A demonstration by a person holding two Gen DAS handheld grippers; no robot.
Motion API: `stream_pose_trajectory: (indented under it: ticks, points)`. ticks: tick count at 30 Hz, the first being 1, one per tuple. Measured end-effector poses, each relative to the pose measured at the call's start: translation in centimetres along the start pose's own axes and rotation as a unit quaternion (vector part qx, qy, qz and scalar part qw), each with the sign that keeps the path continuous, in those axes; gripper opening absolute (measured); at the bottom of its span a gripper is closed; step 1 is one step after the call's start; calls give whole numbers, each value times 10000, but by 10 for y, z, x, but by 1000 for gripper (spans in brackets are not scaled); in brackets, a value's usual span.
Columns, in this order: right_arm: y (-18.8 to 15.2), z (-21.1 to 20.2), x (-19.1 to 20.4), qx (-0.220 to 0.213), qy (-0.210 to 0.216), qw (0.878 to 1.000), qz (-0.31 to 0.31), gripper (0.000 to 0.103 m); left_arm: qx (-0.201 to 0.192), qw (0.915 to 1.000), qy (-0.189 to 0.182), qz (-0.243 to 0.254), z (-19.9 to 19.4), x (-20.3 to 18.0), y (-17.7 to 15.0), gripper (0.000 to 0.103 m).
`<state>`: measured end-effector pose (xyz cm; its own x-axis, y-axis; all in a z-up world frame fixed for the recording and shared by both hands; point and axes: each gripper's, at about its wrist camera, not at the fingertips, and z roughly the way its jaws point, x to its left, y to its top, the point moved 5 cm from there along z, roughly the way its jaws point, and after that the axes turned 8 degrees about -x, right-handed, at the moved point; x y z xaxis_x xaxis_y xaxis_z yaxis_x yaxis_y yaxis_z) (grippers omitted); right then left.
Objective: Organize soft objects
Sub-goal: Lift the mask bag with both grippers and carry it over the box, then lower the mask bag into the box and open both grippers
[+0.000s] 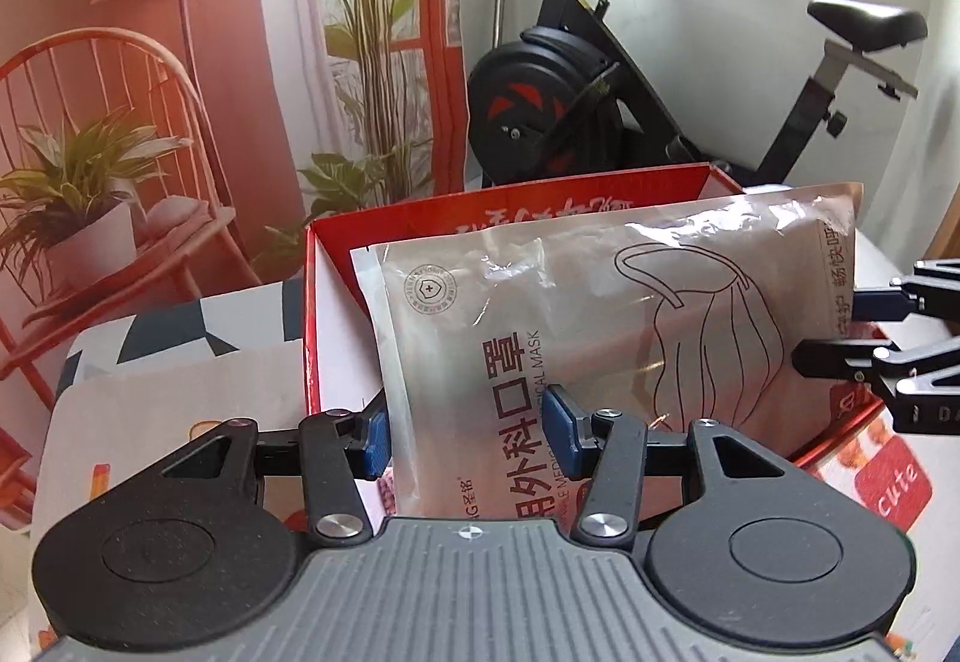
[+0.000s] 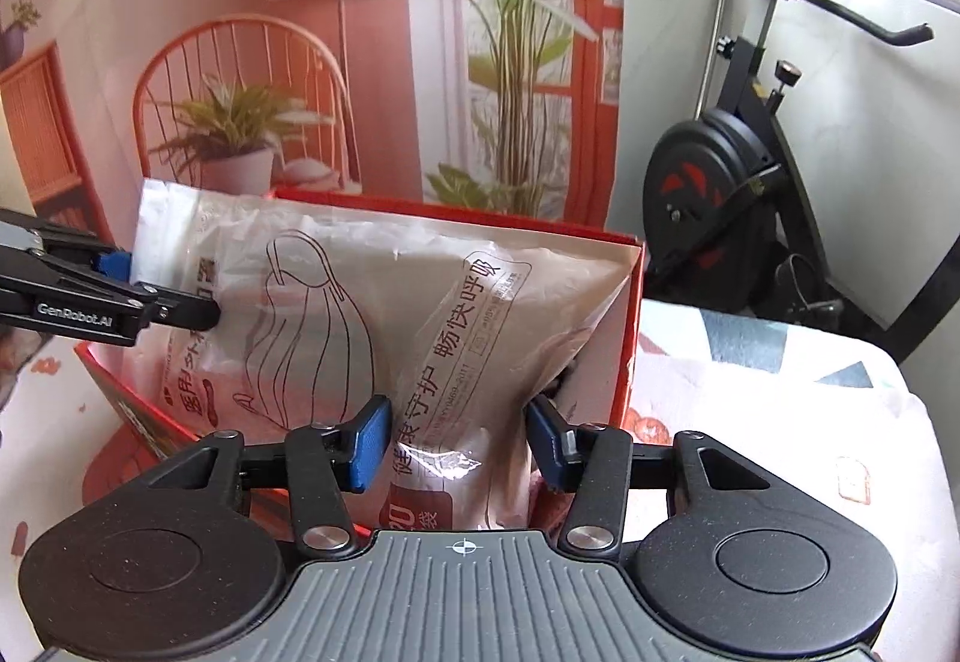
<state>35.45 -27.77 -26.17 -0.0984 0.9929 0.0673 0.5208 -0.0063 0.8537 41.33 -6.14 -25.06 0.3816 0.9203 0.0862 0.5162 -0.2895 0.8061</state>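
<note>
Crinkly mask pack [image 1: 600, 338] clamped by left gripper [image 1: 468, 434] and right gripper [image 2: 459, 440], half inside red box [image 1: 504, 194] ahead (judging): lower, then release.

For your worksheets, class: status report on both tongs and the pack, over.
Left tongs and right tongs both clamp the beige plastic mask pack. Pack half inside the open red cardboard box. Nothing in the way.

Back wall: you see a big printed backdrop [image 1: 240, 62] with a lamp, an orange chair and green plants.
Right side: you have a black exercise bike [image 1: 600, 80] by a white wall.
Table: a patterned cloth [image 2: 780, 392] covers it.
</note>
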Motion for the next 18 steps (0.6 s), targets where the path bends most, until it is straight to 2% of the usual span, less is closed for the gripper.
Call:
stream_pose_trajectory:
  ticks: [6,8,11,12,15,18]
  points:
    - [1,13,3,264,2,9996,79,45,-184,9998,-18,-41,-17,10,8,54]
    - [0,16,1,344,21,9993,157,45,-342,9994,99,-37,-23,11,13,53]
    - [-1,24,-2,493,21,9982,336,45,-548,9982,-2,-251,-27,12,23,46]
    - [-1,28,-3,524,22,9980,363,45,-529,9980,-63,-329,-25,11,26,43]
    - [-2,34,-3,576,11,9978,326,45,-326,9983,-201,-437,-7,3,25,42]
    - [-2,33,-3,596,32,9980,231,50,102,9990,-207,-373,19,-6,17,37]
